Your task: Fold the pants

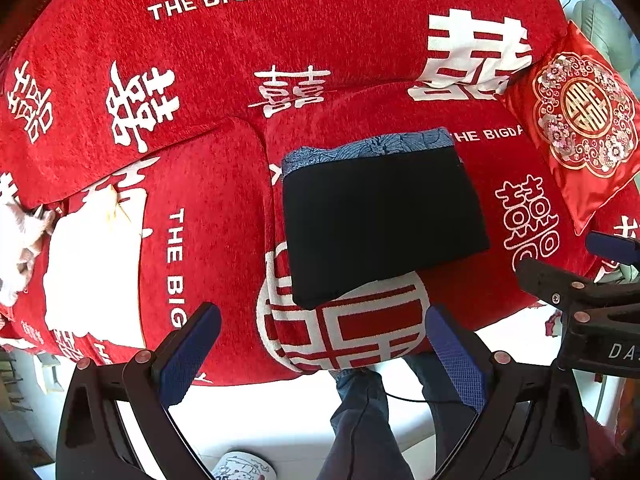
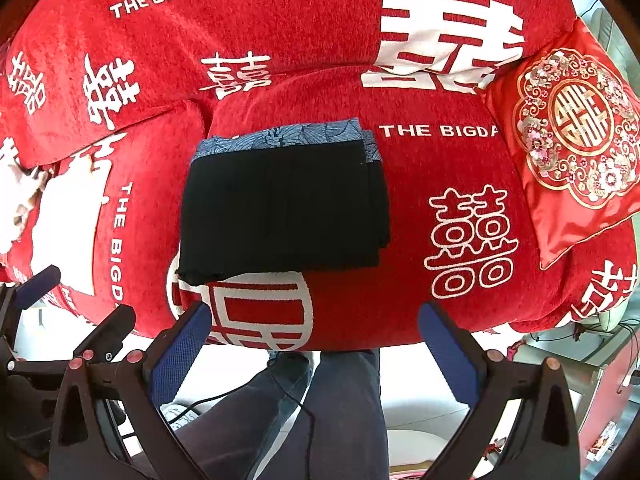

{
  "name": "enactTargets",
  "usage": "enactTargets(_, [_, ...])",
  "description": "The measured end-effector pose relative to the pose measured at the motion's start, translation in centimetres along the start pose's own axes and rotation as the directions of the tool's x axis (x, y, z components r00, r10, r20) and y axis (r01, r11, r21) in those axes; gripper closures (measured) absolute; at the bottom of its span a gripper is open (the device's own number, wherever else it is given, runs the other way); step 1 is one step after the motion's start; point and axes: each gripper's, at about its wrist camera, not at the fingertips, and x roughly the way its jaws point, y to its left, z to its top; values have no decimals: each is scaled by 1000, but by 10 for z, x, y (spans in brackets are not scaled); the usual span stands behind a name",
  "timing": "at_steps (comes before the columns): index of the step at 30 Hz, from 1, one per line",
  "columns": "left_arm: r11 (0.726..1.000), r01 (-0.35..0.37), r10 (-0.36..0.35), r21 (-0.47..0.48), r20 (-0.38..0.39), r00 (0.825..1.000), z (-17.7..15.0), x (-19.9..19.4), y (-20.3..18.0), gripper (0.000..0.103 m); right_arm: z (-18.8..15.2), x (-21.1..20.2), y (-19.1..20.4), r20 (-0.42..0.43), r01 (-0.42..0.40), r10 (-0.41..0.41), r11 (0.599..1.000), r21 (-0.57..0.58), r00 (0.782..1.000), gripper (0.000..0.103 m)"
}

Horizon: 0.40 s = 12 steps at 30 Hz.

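We judge folding done: black pants [image 1: 380,220] lie as a compact stack on the sofa [image 1: 224,40] | left hand-held gripper [image 1: 320,356] wide open, empty | right hand-held gripper [image 2: 316,352] likewise | nothing left.

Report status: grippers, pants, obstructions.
Left gripper open, empty. Right gripper open, empty. Black pants folded on sofa, untouched. Nothing in the way.

Bare sofa seat [image 2: 400,240] flanks the folded pants [image 2: 284,208] — cushion [image 2: 576,140] crowds the right end.
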Motion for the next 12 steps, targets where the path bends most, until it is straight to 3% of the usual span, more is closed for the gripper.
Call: enactTargets(12, [1000, 9, -9, 9, 16, 1000, -7, -5, 3, 1, -4, -2, 1, 5, 5, -5, 1000, 1, 1000, 0])
